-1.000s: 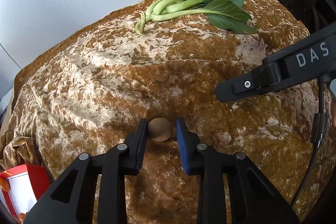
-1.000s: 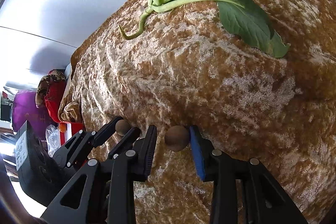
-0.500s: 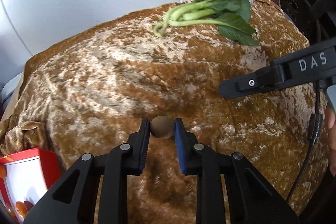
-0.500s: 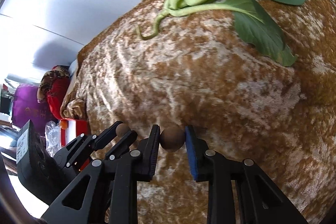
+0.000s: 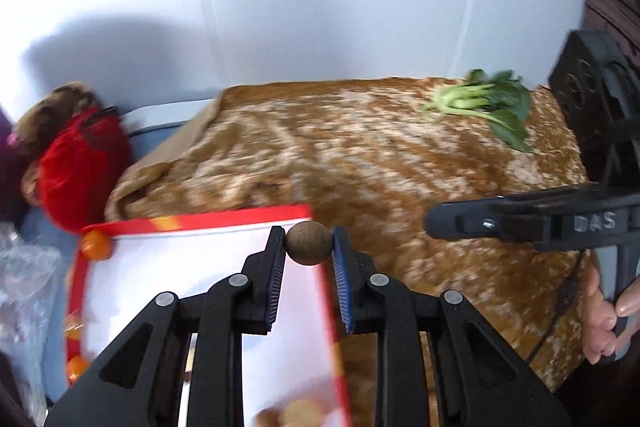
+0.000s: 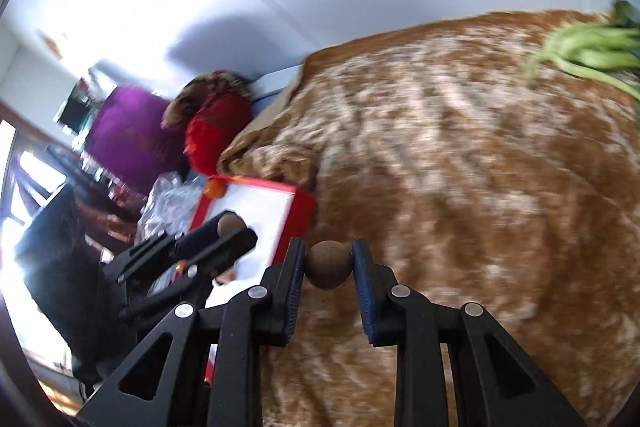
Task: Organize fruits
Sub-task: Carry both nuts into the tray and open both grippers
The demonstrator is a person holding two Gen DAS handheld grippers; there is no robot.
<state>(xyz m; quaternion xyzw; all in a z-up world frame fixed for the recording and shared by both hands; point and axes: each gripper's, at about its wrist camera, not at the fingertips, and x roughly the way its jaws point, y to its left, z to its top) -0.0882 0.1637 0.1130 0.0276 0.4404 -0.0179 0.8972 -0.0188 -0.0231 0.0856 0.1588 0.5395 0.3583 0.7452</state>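
My left gripper (image 5: 308,243) is shut on a small round brown fruit (image 5: 309,242) and holds it in the air over the far right corner of a red box with a white inside (image 5: 192,221). Similar brown fruits (image 5: 300,413) lie at the box's near end. My right gripper (image 6: 329,263) is shut on a second round brown fruit (image 6: 329,265) above the brown velvet cloth (image 6: 480,187), just right of the box (image 6: 260,203). The left gripper with its fruit (image 6: 230,223) also shows in the right wrist view.
A bunch of green bok choy (image 5: 484,107) lies at the far right of the cloth. Small orange fruits (image 5: 95,246) sit along the box's left rim. A red cushion (image 5: 80,167) and clear plastic (image 5: 20,279) lie left of the box. A white wall stands behind.
Both grippers have closed on their brown fruits, lifted them off the cloth and swung left and back; the left one now hangs over the red box.
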